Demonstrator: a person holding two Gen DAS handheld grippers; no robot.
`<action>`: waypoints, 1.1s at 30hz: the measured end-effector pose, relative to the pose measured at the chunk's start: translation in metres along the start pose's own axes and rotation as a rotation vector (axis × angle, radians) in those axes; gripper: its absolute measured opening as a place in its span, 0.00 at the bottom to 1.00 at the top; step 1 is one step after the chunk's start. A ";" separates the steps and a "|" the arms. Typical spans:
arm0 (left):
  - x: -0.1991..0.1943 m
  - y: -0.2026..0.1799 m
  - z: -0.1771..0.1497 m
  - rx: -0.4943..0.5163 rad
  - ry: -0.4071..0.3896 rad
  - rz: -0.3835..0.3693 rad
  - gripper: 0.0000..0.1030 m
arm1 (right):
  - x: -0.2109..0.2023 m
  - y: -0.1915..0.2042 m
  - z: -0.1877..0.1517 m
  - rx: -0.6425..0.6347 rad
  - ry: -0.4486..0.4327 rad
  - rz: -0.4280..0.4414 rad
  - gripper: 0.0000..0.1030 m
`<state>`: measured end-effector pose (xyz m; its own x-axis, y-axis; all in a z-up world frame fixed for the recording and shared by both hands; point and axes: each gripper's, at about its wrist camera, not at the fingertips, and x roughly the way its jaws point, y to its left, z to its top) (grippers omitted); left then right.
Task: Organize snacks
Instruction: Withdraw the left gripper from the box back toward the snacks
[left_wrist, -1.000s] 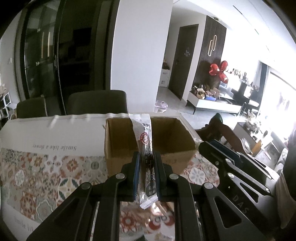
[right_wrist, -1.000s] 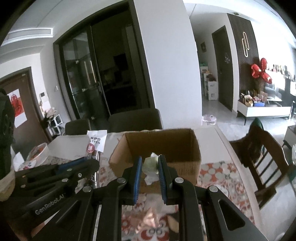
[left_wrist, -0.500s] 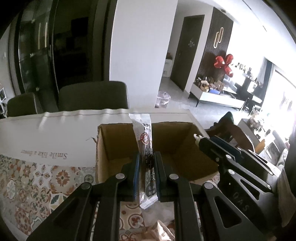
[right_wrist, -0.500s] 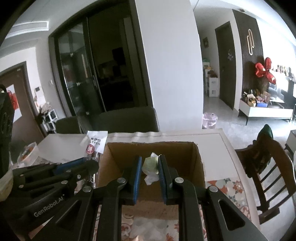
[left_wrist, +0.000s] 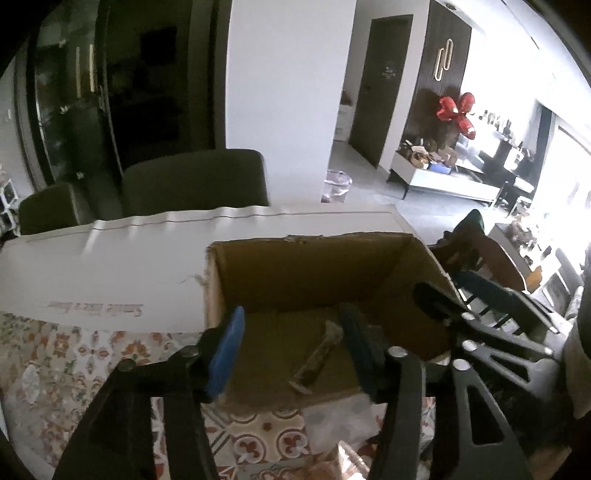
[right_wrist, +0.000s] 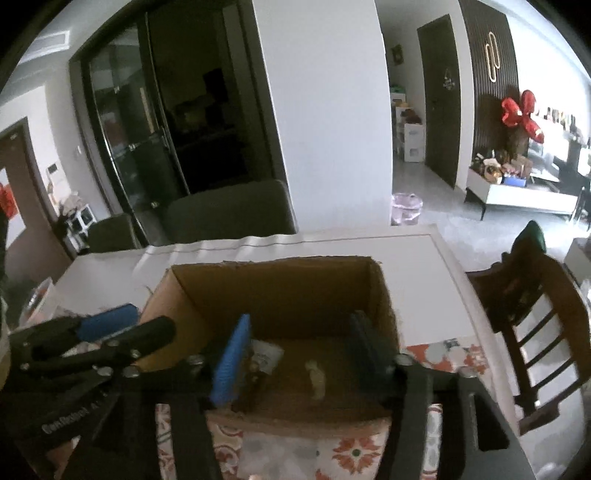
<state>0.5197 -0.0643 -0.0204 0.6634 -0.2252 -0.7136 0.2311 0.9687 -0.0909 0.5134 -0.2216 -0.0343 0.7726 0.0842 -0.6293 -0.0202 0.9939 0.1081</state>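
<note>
An open cardboard box (left_wrist: 280, 258) (right_wrist: 280, 280) stands on the table. My left gripper (left_wrist: 291, 347) is open and empty just above the box's near edge. A long dark snack bar (left_wrist: 317, 356) lies on the box floor between its fingers; it also shows in the right wrist view (right_wrist: 258, 362). My right gripper (right_wrist: 295, 354) is open and empty over the box. A small pale wrapped snack (right_wrist: 316, 374) lies on the box floor below it. Each gripper shows at the edge of the other's view, the right one (left_wrist: 480, 314) and the left one (right_wrist: 96, 339).
The table has a patterned cloth (left_wrist: 66, 354) with a white border (left_wrist: 110, 266). Dark chairs (left_wrist: 192, 181) stand behind the table, a wooden chair (right_wrist: 532, 317) at its right. More wrapped snacks (left_wrist: 332, 432) lie on the cloth in front of the box.
Both grippers moved forward over the box and opened. The snack bar dropped from the left gripper and the pale snack from the right; both lie in the box.
</note>
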 end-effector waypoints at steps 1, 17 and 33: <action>-0.006 0.001 -0.002 0.002 -0.009 0.015 0.60 | -0.004 -0.001 -0.001 -0.001 -0.002 -0.013 0.66; -0.105 0.002 -0.047 0.042 -0.087 0.093 0.77 | -0.086 0.001 -0.033 0.068 -0.008 -0.052 0.84; -0.157 0.021 -0.130 0.019 -0.032 0.124 0.77 | -0.135 0.038 -0.094 -0.038 0.019 0.008 0.84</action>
<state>0.3279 0.0053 0.0000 0.7097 -0.1069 -0.6963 0.1586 0.9873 0.0100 0.3485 -0.1883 -0.0174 0.7601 0.0928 -0.6431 -0.0505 0.9952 0.0840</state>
